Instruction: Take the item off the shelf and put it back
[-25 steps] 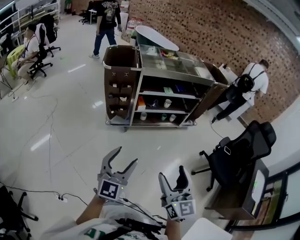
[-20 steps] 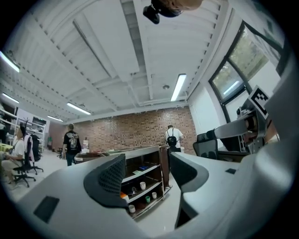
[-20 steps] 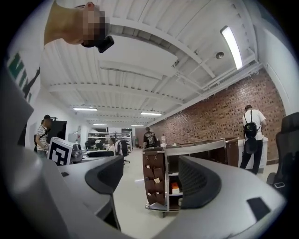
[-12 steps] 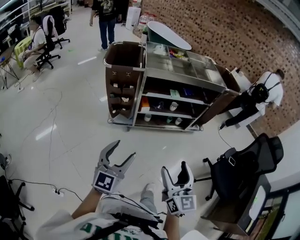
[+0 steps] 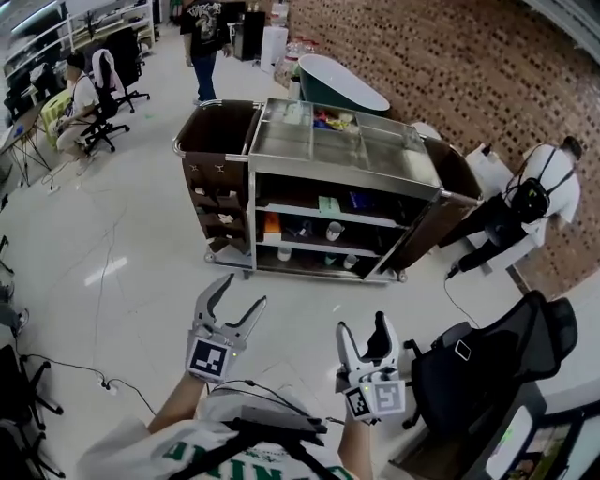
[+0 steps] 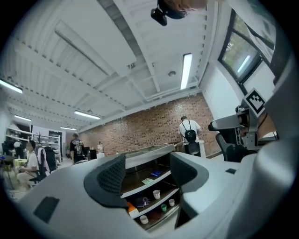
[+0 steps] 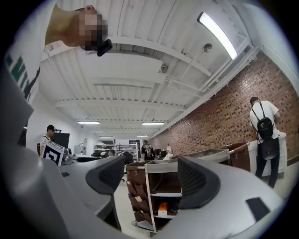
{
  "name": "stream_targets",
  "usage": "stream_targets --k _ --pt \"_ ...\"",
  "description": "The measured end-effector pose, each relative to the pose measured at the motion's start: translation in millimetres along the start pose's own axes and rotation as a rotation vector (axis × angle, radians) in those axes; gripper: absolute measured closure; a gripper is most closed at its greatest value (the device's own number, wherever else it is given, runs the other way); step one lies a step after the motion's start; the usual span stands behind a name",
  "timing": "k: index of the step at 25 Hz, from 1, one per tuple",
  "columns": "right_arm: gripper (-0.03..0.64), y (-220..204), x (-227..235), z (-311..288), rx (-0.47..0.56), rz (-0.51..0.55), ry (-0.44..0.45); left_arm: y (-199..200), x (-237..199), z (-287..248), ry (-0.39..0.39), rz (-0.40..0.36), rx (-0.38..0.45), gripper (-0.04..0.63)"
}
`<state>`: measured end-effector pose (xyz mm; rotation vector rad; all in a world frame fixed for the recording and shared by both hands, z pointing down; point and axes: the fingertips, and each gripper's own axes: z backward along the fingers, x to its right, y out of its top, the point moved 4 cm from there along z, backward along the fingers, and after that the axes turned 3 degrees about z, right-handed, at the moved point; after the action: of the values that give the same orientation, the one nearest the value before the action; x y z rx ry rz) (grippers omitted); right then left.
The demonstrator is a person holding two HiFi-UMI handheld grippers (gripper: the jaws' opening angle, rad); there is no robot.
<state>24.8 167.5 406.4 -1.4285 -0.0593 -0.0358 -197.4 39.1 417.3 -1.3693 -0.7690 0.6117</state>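
Observation:
A steel cart (image 5: 349, 157) with open shelves stands on the floor ahead. Its shelves carry an orange box (image 5: 272, 225), a white cup (image 5: 335, 230), a green packet (image 5: 327, 203) and other small items. Both grippers hang well short of it, over bare floor. My left gripper (image 5: 234, 298) is open and empty; in its own view the left gripper (image 6: 147, 175) frames the cart's shelves (image 6: 154, 179). My right gripper (image 5: 364, 333) has its jaws closing, with a narrow gap and nothing between them. The right gripper (image 7: 152, 179) looks at the cart's end (image 7: 161, 186).
A brown bag holder (image 5: 216, 150) hangs on the cart's left end. A black office chair (image 5: 487, 347) stands at the right. A person (image 5: 544, 187) bends by the brick wall; another person (image 5: 202, 28) walks at the back, and one sits at a desk (image 5: 75, 103). Cables (image 5: 94, 375) lie on the floor at the left.
The cart has grown larger and shifted in the head view as I came nearer. Both grippers stay low in front of me; the right one's jaws look slightly narrower.

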Motion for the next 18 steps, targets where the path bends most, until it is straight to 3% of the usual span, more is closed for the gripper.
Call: stream_targets --k 4,9,12,18 --pt "0.255 -3.0 43.0 -14.5 -0.019 -0.028 0.059 1.0 18.5 -23.6 0.076 0.024 -0.018 0.305" --pt "0.255 -15.5 65.7 -34.8 -0.029 -0.100 0.094 -0.4 30.4 -48.9 0.110 0.018 -0.050 0.305" --pt "0.255 -27.2 68.8 -51.0 -0.046 -0.112 0.125 0.6 21.9 -65.8 0.120 0.042 -0.027 0.305" --pt "0.255 -22.8 86.2 -97.7 -0.036 -0.074 0.098 -10.6 -7.2 -113.3 0.115 0.133 0.034 0.305"
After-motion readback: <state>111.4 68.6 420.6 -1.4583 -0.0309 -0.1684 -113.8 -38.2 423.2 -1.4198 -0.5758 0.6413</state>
